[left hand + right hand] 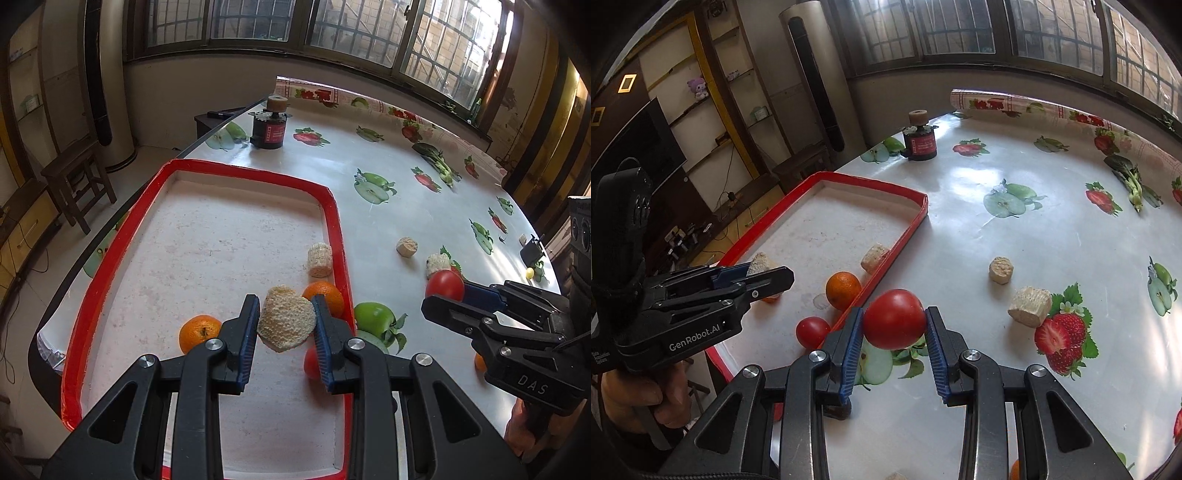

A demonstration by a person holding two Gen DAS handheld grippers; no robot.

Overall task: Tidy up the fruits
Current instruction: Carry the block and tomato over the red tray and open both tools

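While its blue-padded jaws press on both sides of a pale, crumbly sponge-like chunk, the left gripper hangs over the near end of a red-rimmed tray, the chunk lifted clear of the tray's white floor. Just beyond the jaws, inside the tray, lie an orange to the left, a second orange against the right rim, a small red tomato partly hidden behind the right finger, and a pale cylindrical block farther along the same rim. The right gripper, held by a person's other hand, is clamped on a large red tomato above the fruit-printed tablecloth, just outside the tray's near right corner. Past it on the cloth sit two more pale blocks, one round and one squarish beside a printed strawberry, both well apart from the tray. At the table's far edge stands a dark cylindrical container with a red label and a cork-coloured piece on top; a leafy green vegetable lies near the far right side. The person's hand grips the left tool's handle, in the right wrist view. Barred windows run behind the table.
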